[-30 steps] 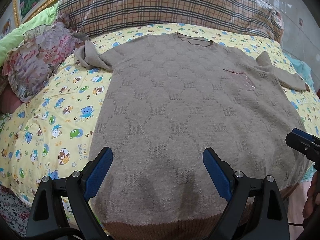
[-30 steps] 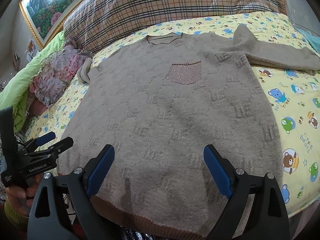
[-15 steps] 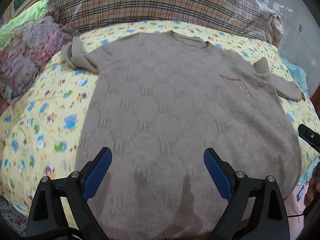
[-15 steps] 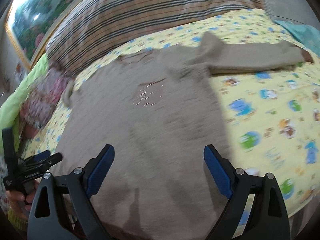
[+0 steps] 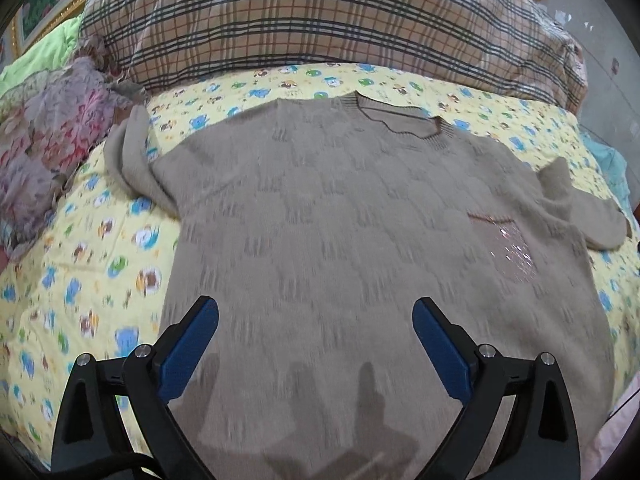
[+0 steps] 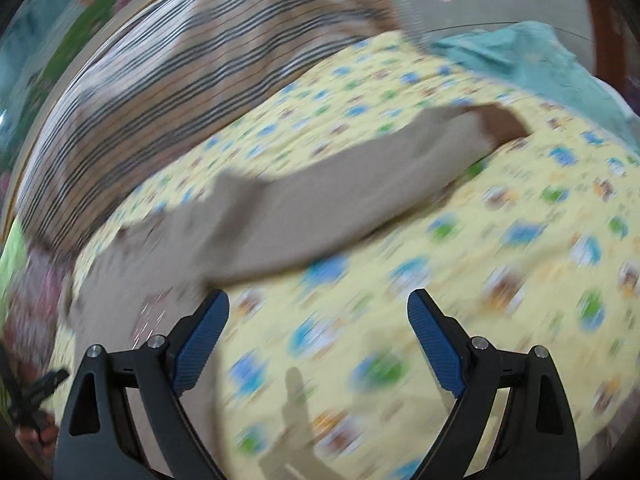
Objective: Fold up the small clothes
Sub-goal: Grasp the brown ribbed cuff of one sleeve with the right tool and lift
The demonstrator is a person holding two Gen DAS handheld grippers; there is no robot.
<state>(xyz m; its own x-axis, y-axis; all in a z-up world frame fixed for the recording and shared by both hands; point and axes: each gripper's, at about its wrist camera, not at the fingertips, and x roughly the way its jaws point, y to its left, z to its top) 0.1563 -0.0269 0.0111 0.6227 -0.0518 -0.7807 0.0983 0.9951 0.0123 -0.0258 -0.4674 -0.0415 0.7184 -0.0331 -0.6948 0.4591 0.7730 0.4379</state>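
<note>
Reaching for the sleeve, fold not yet begun.
Both hand-held grippers, left [image 5: 316,344] and right [image 6: 318,334], are released; the sweater [image 5: 360,240] lies flat, and its sleeve [image 6: 360,188], mid-frame, needs grasping next.

Even daylight; right wrist view heavily motion-blurred.

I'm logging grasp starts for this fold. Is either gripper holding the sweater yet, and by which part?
Nothing is held. The left gripper hangs open over the sweater; the right gripper is open near its sleeve.
</note>
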